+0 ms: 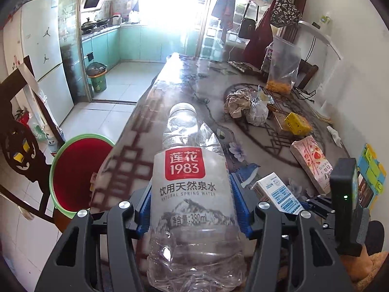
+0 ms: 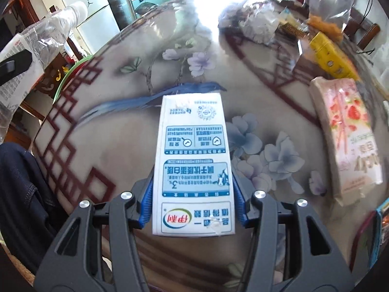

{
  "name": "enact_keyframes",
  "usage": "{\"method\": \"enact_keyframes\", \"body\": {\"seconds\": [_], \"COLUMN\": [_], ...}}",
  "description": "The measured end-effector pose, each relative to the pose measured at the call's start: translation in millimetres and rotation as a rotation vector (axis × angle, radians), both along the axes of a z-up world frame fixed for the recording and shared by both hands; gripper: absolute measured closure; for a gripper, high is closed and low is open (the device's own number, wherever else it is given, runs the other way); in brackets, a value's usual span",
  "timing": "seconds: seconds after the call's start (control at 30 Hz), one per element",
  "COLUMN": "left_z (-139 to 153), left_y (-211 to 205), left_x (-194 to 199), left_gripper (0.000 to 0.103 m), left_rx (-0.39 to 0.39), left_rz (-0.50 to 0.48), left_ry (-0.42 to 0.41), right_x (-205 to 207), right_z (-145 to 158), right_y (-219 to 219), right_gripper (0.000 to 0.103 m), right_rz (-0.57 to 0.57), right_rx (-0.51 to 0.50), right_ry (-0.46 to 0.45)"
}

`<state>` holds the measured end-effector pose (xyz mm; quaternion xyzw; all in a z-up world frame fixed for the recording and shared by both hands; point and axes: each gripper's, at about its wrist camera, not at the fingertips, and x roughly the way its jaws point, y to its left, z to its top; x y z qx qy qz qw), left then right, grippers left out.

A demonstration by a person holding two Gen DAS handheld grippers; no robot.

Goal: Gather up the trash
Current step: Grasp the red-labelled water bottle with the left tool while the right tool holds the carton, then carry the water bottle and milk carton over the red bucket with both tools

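While the left hand-held gripper (image 1: 192, 204) held one crushed clear plastic water bottle (image 1: 189, 185) between its blue pads, jaws narrowed onto the labelled middle, the bottle's capped neck pointed forward, away from the fingers, above the counter (image 1: 145, 121). The bottle appeared empty. Left of and below this hand-held gripper, off the counter edge, stood one green-rimmed basin (image 1: 80, 172) with a red interior; no contents could be made out in it.

The right hand-held gripper (image 2: 193, 202) was clamped on one white milk carton (image 2: 194, 165), its pads pressing the carton's two long sides, with the carton extending forward over the counter's floral surface (image 2: 121, 146).

Ahead and to the right of the right hand-held gripper, one pink strawberry-print box (image 2: 350, 136) lay flat on the counter. Beyond it lay one yellow box (image 2: 333, 56). Farther forward stood one clear plastic bag (image 1: 283, 65) holding orange snack pieces in its bottom. Ahead of the left hand-held gripper and right of the bottle's neck sat a cluster of crumpled wrappers (image 1: 245, 104); their exact count could not be determined. One crumpled white tissue (image 1: 334, 133) lay near the counter's far right edge.
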<state>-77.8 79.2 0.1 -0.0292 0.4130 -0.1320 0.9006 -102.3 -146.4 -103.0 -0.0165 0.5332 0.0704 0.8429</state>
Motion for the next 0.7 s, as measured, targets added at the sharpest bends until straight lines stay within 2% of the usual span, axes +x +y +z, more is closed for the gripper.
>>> {"method": "enact_keyframes", "body": {"seconds": [0.43, 0.7], "left_z": [1.3, 6.4], "left_y": [17.2, 22.6], "left_x": [0.0, -3.3], "left_gripper": [0.050, 0.050], "left_rx": [-0.059, -0.041], "left_rz": [0.025, 0.029], "left_ry": [0.010, -0.017], "right_x": [-8.5, -4.9], "right_z": [75.6, 100.8], "right_y": [20.9, 38.2], "right_gripper": [0.052, 0.052], "right_rz": [0.025, 0.061], "right_rx": [-0.077, -0.069], "right_ry": [-0.179, -0.236]}}
